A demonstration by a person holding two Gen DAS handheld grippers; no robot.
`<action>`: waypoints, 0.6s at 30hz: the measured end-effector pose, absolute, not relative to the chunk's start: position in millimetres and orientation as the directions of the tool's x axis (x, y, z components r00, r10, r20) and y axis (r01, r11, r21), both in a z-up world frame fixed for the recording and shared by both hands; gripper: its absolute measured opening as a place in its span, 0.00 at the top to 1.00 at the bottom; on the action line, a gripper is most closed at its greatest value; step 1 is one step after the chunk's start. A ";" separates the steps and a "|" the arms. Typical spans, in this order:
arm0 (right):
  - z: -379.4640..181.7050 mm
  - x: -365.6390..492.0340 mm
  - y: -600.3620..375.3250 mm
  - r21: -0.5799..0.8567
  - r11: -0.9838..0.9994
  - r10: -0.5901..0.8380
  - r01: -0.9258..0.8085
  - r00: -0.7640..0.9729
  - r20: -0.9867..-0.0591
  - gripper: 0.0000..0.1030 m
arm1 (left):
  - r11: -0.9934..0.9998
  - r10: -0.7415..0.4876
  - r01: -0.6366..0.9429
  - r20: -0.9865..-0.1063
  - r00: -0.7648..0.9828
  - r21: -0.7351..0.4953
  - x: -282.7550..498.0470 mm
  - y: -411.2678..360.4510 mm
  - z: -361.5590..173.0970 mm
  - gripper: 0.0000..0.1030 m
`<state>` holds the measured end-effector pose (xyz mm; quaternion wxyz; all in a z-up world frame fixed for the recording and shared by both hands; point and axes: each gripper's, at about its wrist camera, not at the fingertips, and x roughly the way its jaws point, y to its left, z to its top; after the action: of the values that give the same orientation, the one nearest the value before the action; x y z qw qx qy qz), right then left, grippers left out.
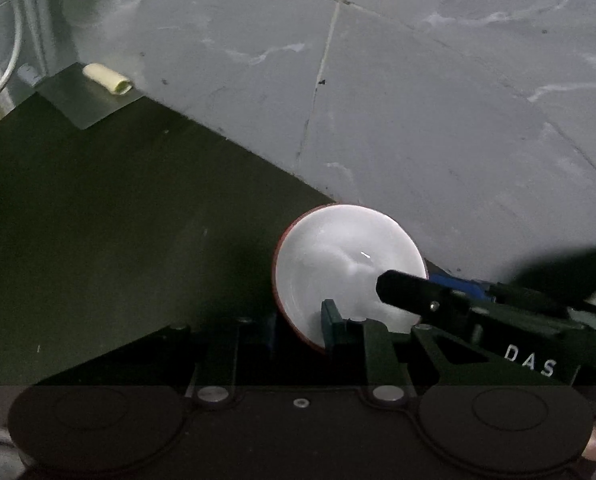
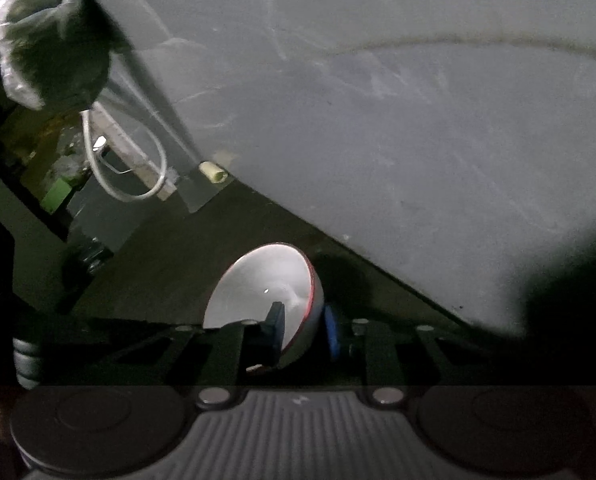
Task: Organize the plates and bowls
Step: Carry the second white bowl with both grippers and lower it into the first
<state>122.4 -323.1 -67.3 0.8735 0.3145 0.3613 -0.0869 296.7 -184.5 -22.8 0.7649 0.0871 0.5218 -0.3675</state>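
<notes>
A white bowl [image 1: 338, 264] with a red rim sits at the border of a dark counter [image 1: 117, 240] and a grey marbled surface. My left gripper [image 1: 302, 326] is shut on its near rim, one blue pad [image 1: 332, 320] inside the bowl and the other finger outside in shadow. My right gripper [image 1: 422, 280] comes in from the right and clamps the rim with a black finger [image 1: 402, 288] inside. In the right wrist view the bowl [image 2: 257, 288] looks tilted, and my right gripper [image 2: 304, 326] pinches its wall between a dark pad [image 2: 275, 324] and a blue pad [image 2: 332, 332].
A pale yellow cylinder [image 1: 107, 79] [image 2: 213, 171] lies on a metal ledge at the far left. Beside it hangs a looped white hose [image 2: 125, 168] [image 1: 9, 64]. A plastic bag [image 2: 49, 48] with dark contents and a green item [image 2: 55, 196] stand further left.
</notes>
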 end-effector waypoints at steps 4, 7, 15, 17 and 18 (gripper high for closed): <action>-51.7 112.4 -314.7 0.489 0.808 0.110 0.328 0.731 -0.673 0.76 | 0.735 -0.494 0.617 -0.845 0.204 -0.281 281.7 -163.2 -10.8 0.77; -38.6 103.7 -307.1 0.483 0.826 0.135 0.292 0.730 -0.671 0.76 | 0.748 -0.514 0.589 -0.829 0.222 -0.306 269.4 -146.5 0.8 0.77; -0.6 79.1 -285.9 0.467 0.867 0.209 0.173 0.724 -0.657 0.76 | 0.795 -0.515 0.512 -0.808 0.286 -0.325 234.5 -111.9 32.6 0.77; 7.4 74.7 -280.3 0.462 0.876 0.227 0.141 0.725 -0.651 0.76 | 0.802 -0.522 0.490 -0.801 0.295 -0.342 225.3 -101.8 35.4 0.77; 10.5 73.0 -278.1 0.460 0.879 0.236 0.127 0.722 -0.650 0.76 | 0.805 -0.523 0.480 -0.800 0.296 -0.349 220.2 -97.3 36.8 0.77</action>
<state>73.0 -278.1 10.5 0.8952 0.2445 0.3714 0.0306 220.2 -97.3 36.8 0.8046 -0.0212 0.5051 -0.3114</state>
